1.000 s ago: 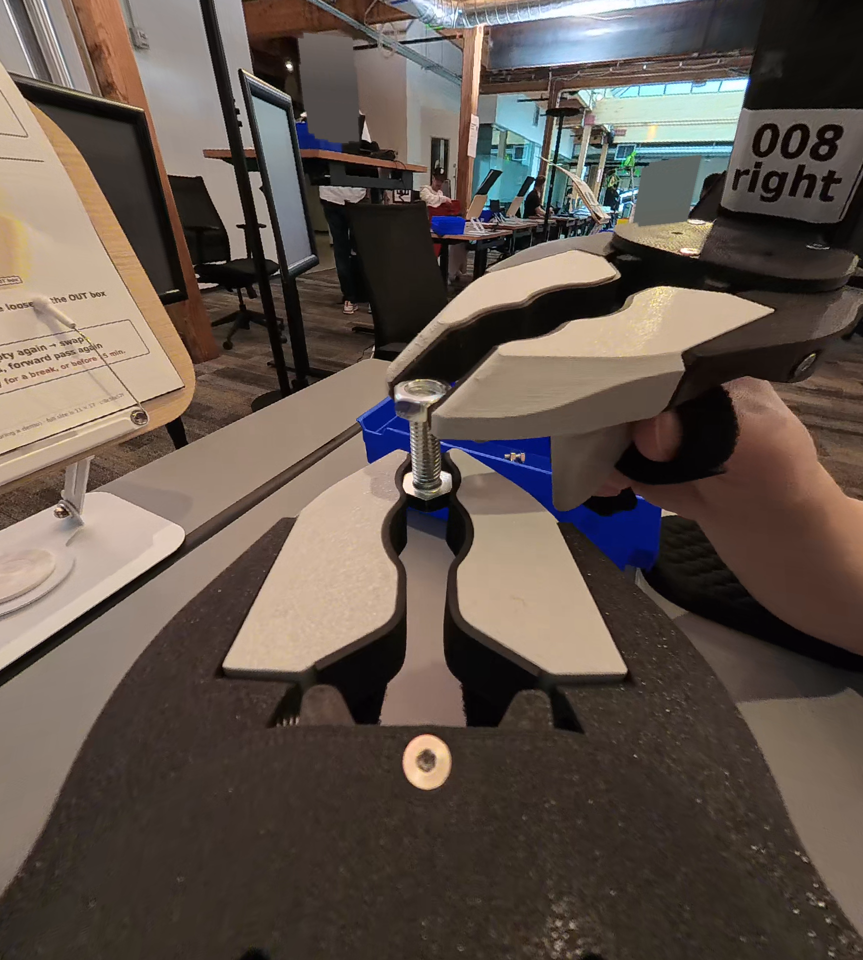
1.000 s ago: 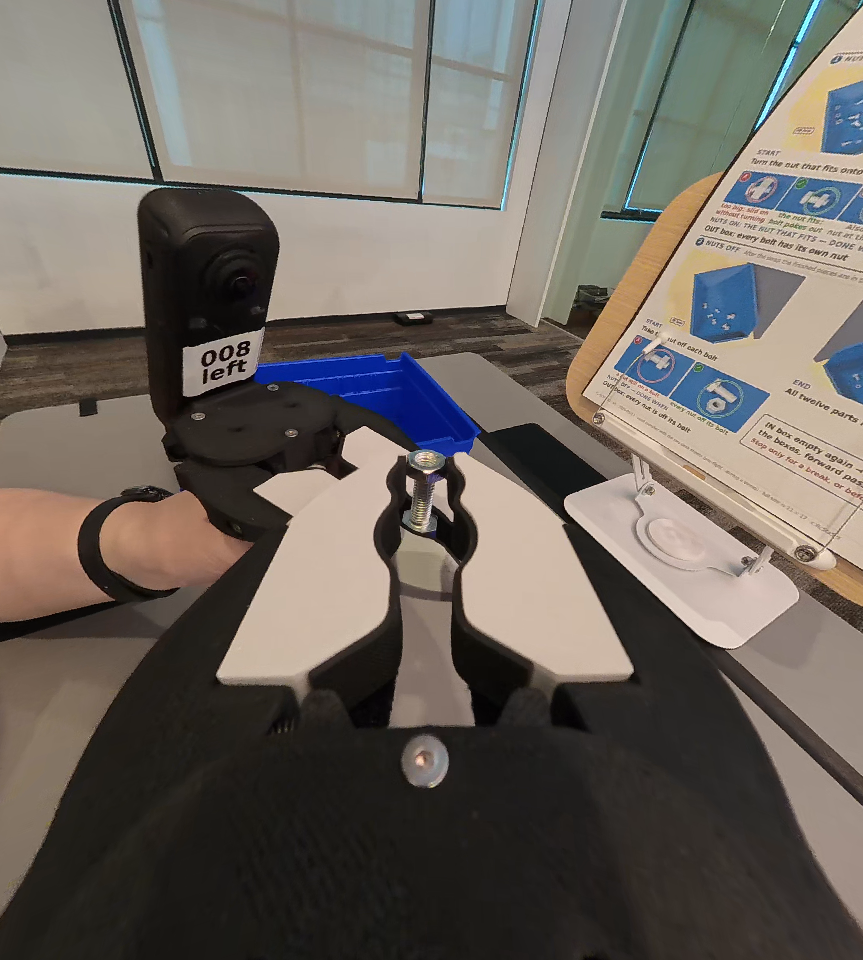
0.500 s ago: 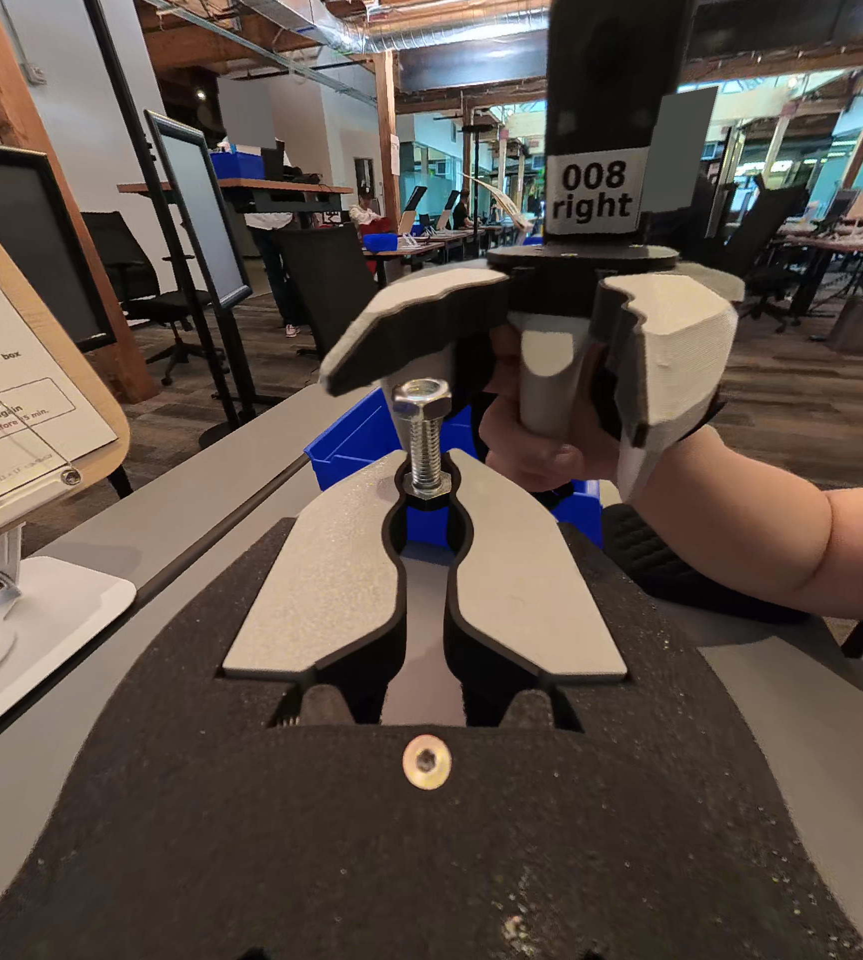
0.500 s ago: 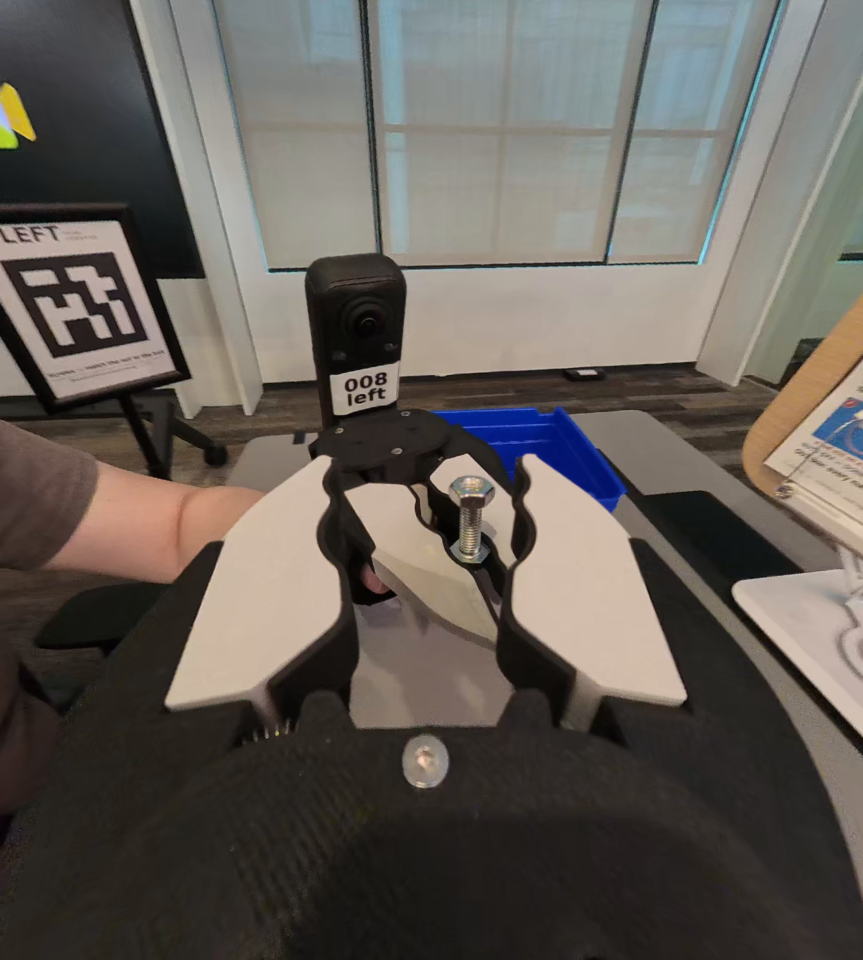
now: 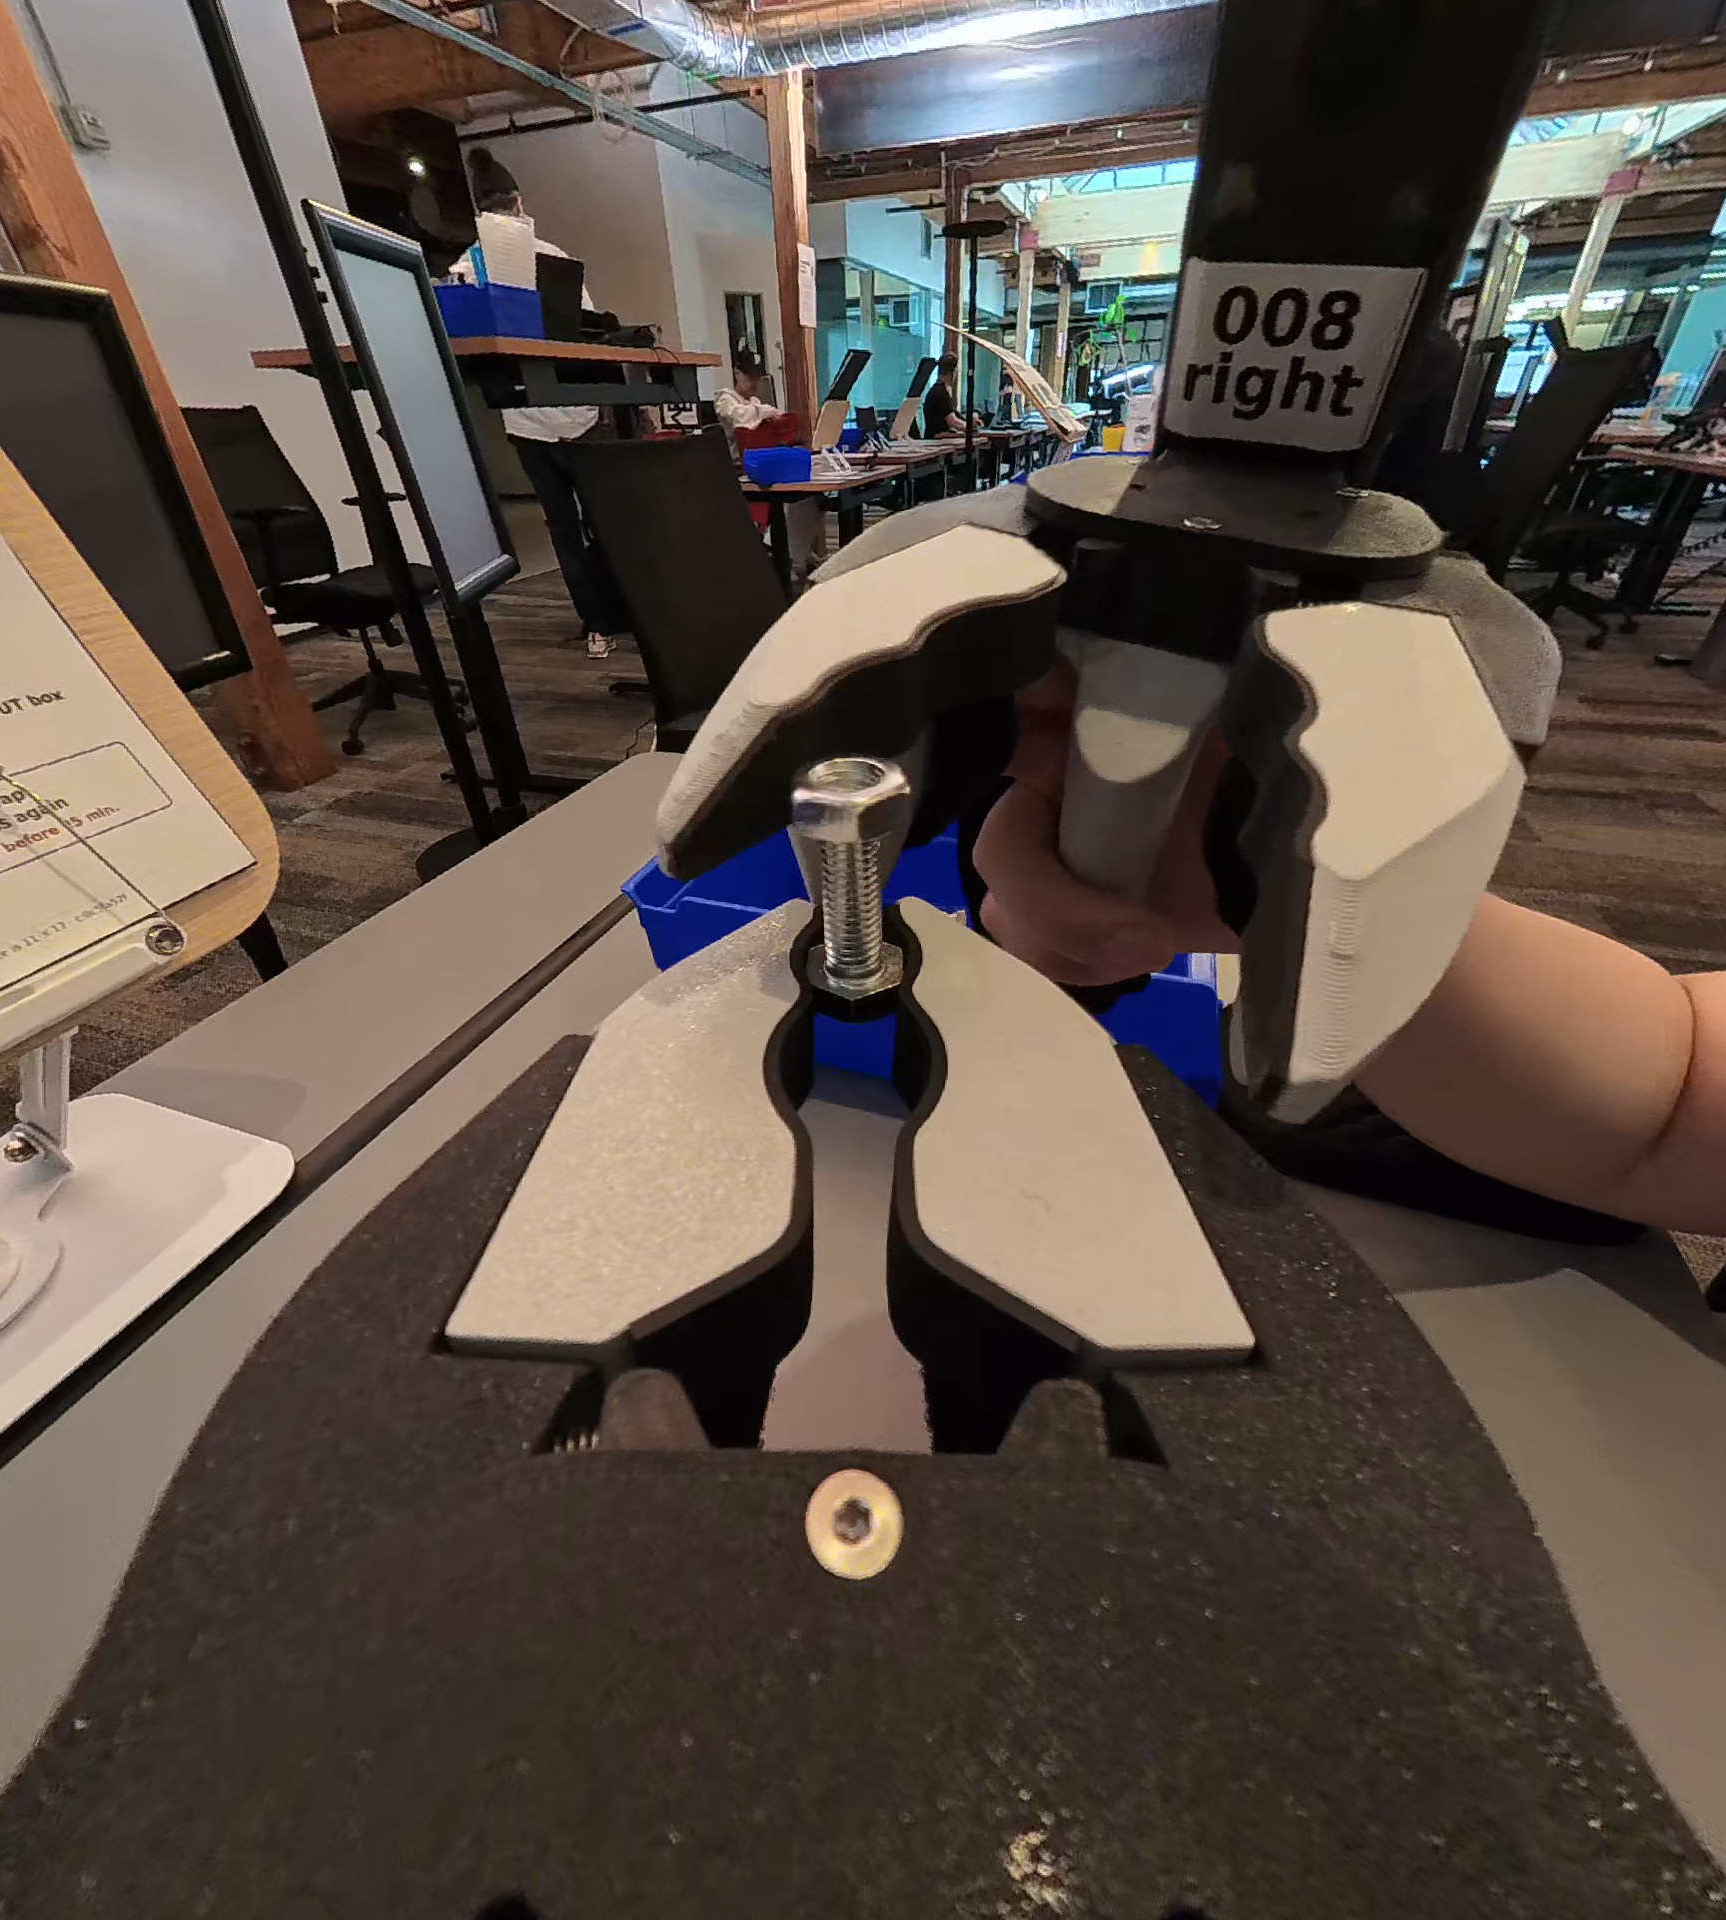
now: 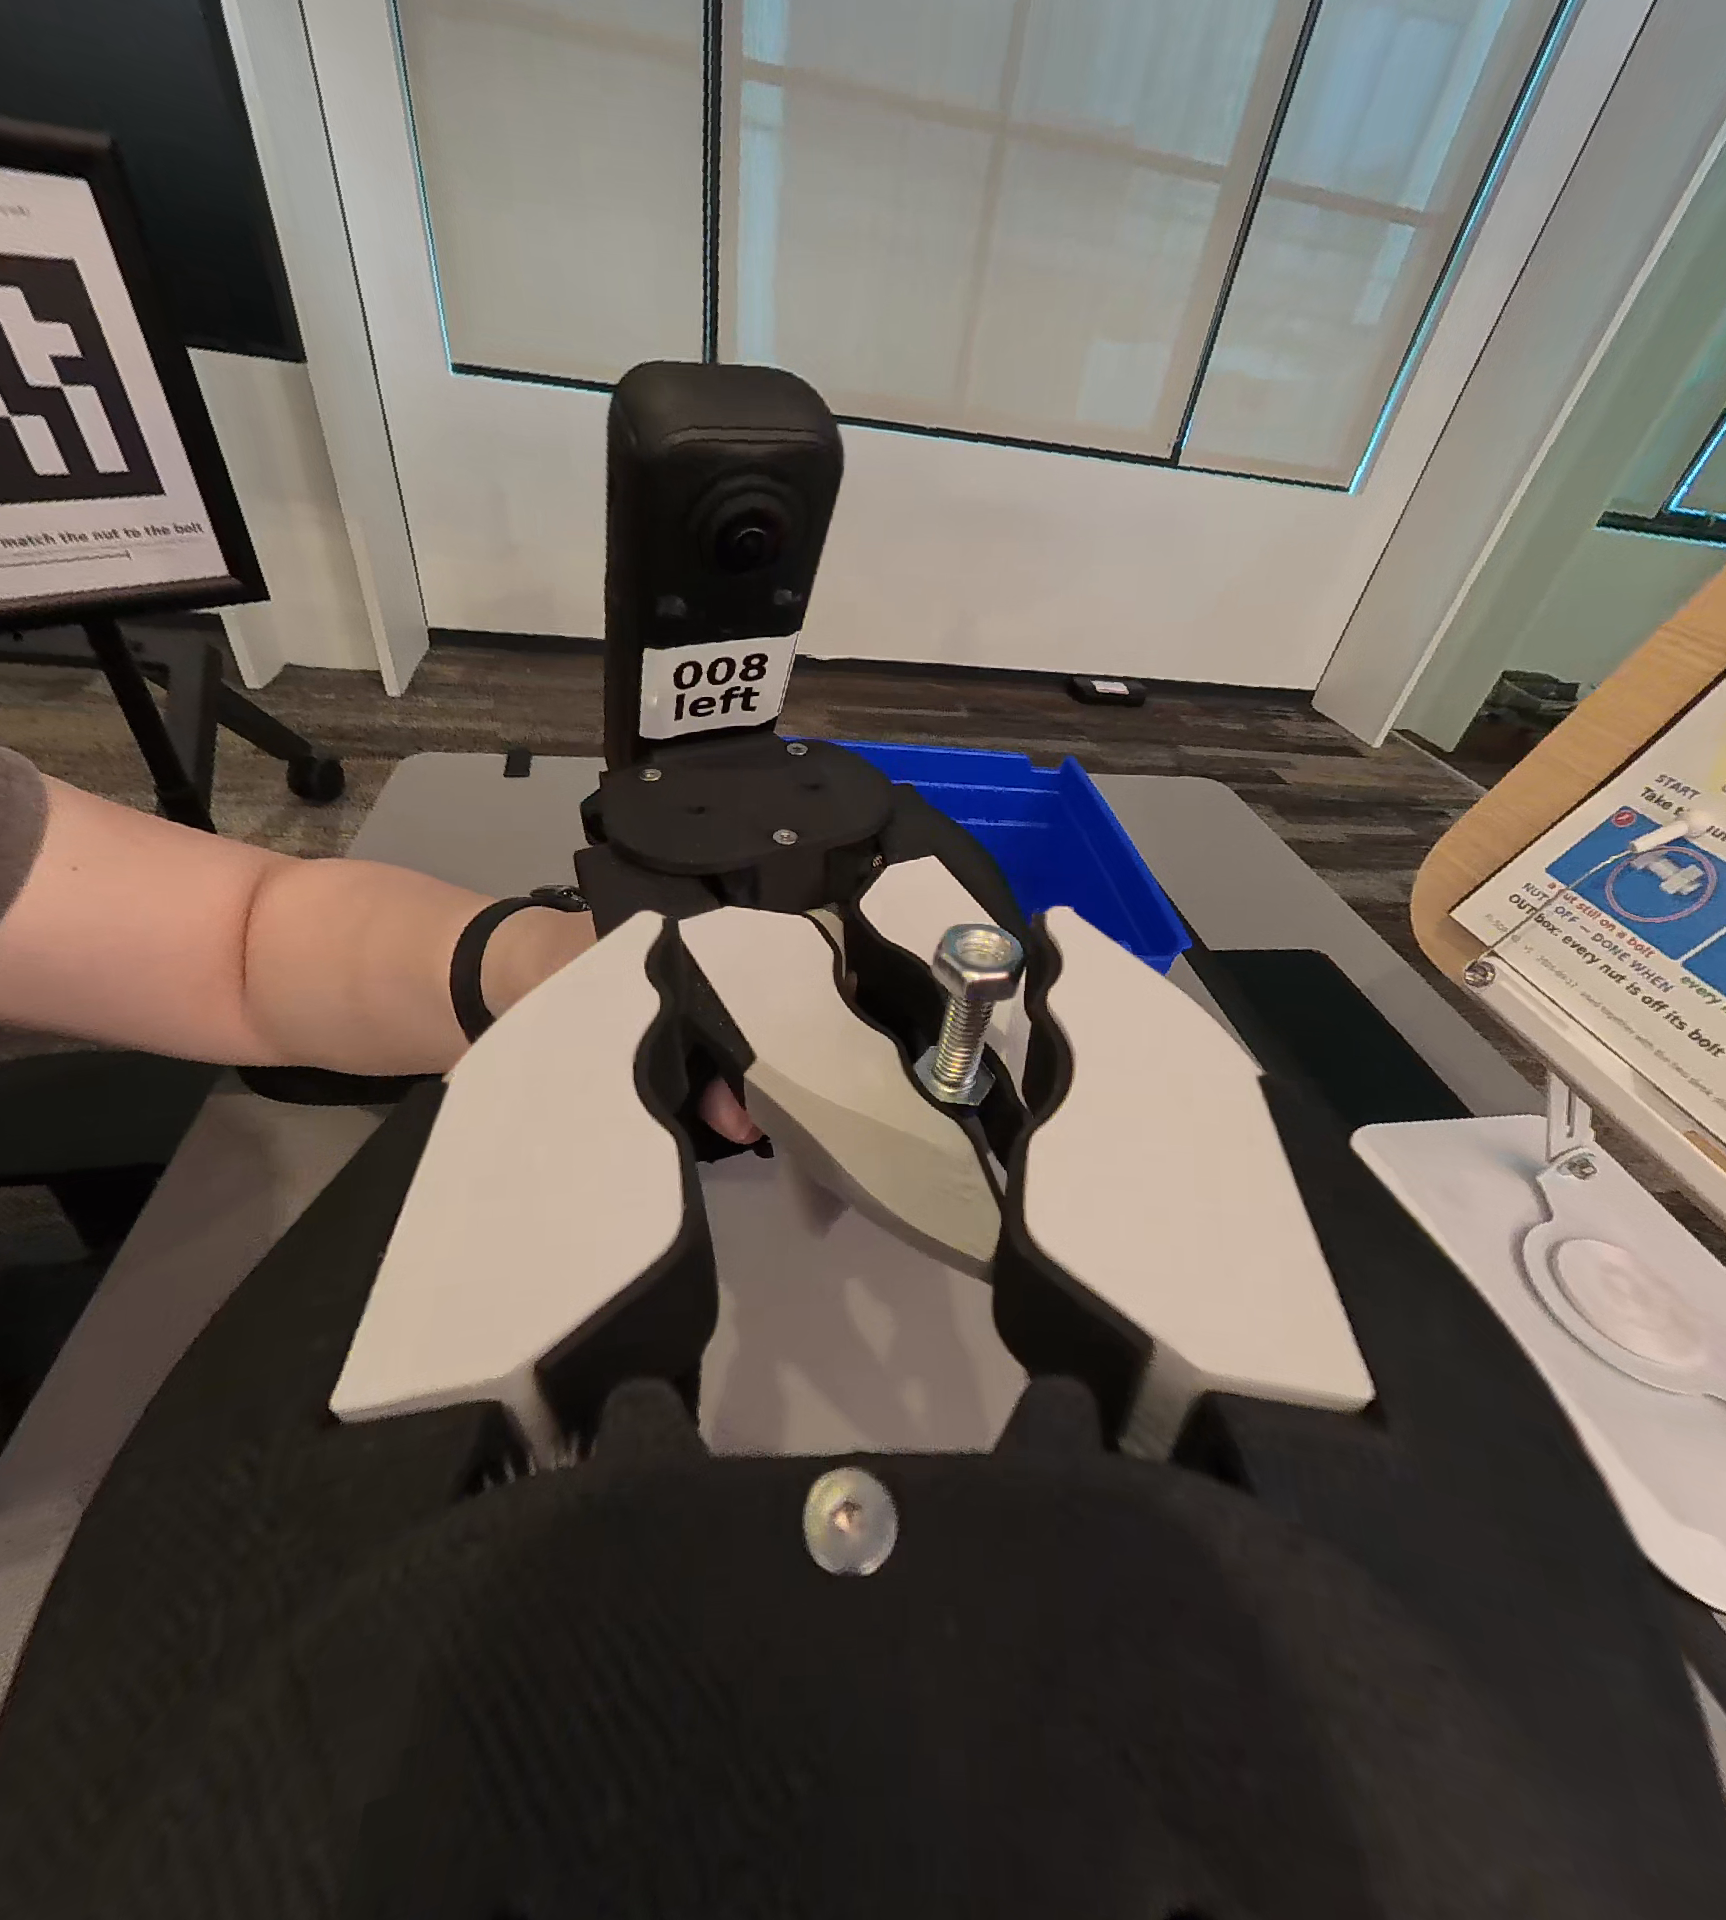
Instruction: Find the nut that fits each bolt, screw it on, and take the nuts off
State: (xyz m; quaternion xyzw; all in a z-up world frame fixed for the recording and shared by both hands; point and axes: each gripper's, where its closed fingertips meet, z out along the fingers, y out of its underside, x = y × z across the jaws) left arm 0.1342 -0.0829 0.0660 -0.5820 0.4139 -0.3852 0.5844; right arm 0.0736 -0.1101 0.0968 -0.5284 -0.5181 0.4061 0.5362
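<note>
Upright, bolt (image 5: pixel 851 894) pinched in left tool (image 5: pixel 851 971), right tool (image 6: pixel 851 1049) spread beside it.

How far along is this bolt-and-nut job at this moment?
Done: a nut sits on the very tip of the upright bolt. In hand: the left claw is shut on the bolt's lower end; the right claw stands open around the nut, not gripping. Left: the thread between is bare, so, on or off, the turning remains.
</note>
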